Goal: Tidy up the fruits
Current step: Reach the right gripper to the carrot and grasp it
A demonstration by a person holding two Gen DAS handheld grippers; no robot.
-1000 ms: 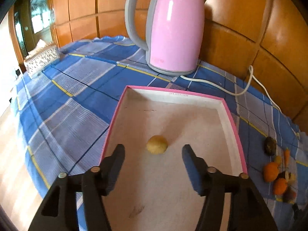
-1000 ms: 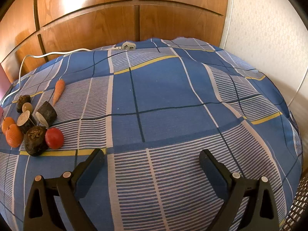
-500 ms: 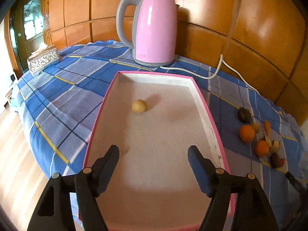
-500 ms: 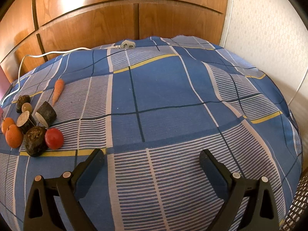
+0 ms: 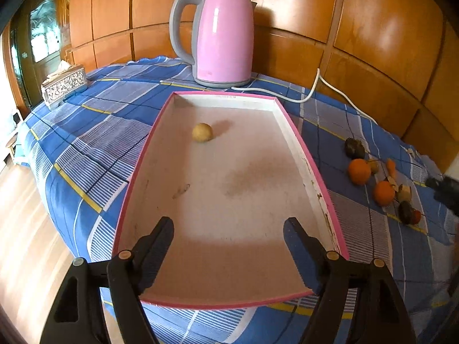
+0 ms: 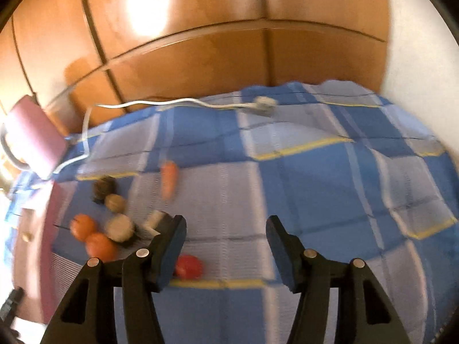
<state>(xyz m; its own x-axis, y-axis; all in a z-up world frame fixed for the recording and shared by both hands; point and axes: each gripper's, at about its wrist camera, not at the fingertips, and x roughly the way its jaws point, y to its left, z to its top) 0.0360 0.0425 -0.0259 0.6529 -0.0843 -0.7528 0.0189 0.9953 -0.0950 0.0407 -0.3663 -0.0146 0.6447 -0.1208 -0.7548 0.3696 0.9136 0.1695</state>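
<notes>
Tissue box (image 5: 63, 83): patterned, far left on the blue plaid tablecloth (image 5: 94, 132).
Kettle (image 5: 221, 35): pink with a grey handle, behind the tray; white cord (image 5: 311, 89) trails right.
Tray (image 5: 312, 169): pink-rimmed, pale floor; small print on the far rim, too small to read.
Yellow fruit (image 5: 202, 132): alone inside the tray, toward its far end.
Left gripper (image 5: 228, 243): fingers spread, empty, above the tray's near end.
Fruit pile, right of the tray: two oranges (image 5: 359, 171), dark pieces (image 5: 354, 147), carrot (image 6: 168, 178), red tomato (image 6: 188, 266).
Right gripper (image 6: 226, 246): fingers released, empty, above the cloth beside the pile; view blurred.
</notes>
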